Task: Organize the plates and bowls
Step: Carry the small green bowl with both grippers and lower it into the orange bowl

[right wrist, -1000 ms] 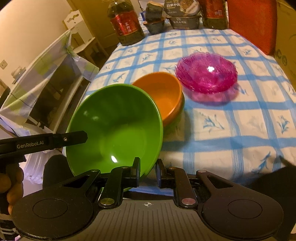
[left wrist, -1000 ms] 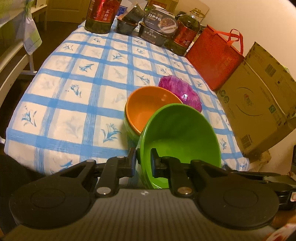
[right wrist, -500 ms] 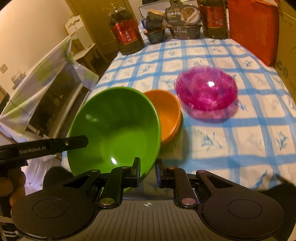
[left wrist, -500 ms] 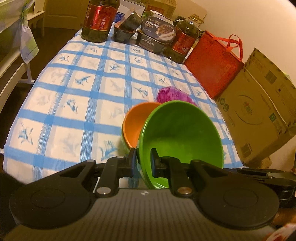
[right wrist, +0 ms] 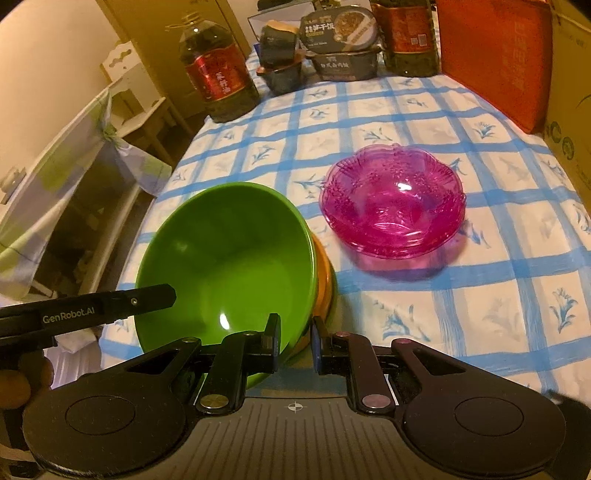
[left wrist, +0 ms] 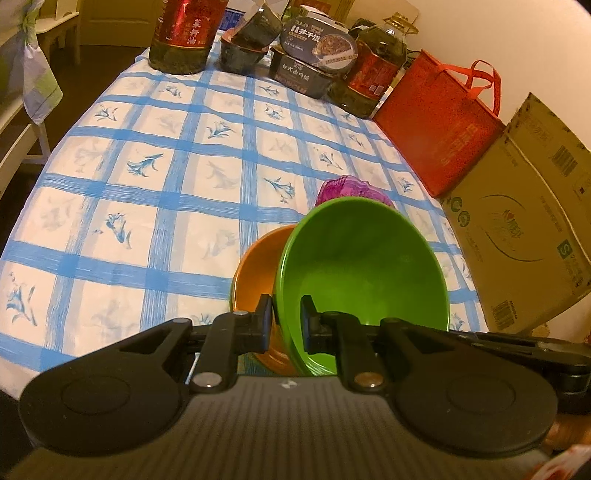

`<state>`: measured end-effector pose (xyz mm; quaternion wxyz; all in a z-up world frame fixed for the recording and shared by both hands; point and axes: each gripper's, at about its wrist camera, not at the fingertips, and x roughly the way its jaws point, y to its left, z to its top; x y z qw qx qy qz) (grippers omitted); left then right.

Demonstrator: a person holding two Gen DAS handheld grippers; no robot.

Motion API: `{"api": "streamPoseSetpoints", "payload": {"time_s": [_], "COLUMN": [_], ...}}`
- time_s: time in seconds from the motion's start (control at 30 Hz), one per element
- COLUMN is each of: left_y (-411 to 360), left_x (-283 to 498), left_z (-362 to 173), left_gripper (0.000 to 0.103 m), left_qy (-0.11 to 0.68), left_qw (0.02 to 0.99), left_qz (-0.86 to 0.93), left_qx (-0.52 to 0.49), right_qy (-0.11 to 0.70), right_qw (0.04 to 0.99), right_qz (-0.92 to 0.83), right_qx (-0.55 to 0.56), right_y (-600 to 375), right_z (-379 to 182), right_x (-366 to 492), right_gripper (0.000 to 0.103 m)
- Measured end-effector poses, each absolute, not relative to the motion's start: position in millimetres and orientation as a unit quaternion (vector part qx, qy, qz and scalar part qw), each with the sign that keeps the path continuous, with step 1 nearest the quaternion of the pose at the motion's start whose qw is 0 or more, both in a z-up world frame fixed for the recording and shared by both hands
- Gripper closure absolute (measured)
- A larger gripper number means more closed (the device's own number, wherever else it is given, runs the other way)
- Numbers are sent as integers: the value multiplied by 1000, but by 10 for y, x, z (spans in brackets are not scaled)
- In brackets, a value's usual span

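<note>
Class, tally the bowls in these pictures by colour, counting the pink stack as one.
Green: 2, the held green bowl and a green rim under the orange one
Orange: 1, the orange bowl
Pink: 1, the pink stack
Total: 4

Open checked tablecloth (left wrist: pixel 155 177) leftward; bottles (left wrist: pixel 183 35), red bag (left wrist: pixel 439 129) along edges.
</note>
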<state>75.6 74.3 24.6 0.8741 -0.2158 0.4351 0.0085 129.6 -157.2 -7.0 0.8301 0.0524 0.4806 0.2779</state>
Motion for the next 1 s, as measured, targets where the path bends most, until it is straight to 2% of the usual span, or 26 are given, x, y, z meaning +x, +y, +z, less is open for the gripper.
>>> {"api": "streamPoseSetpoints", "payload": {"time_s": [0.73,0.8,0.83,0.87,1.0], "left_y": [849,850,857,866,930], "left_x": [977,971,966,956,899], "left_z": [-125,-121,-108,-98,-77], "left_gripper": [90,89,81,78,76], "left_qy": [455,451,449,446,439], "left_qw": [865,868,869,870,871], "left_qz": [19,23,26,28,34], "left_qx": [-209,-204,-205,-206,-217], "right_qy": [491,492,493,493,483], "right_qw": [830,830,829,829,835], "right_qz": [266,264,262,261,257], "right_qx": [14,18,25,33,60], "right_y": [-1343,-1354,-1375,-1396,-1497], "right_z": [-379,-384,-391,-387,-335], "right_x": [1525,1538,1546,1549,1552], "right_gripper": [86,86,86,86,86]}}
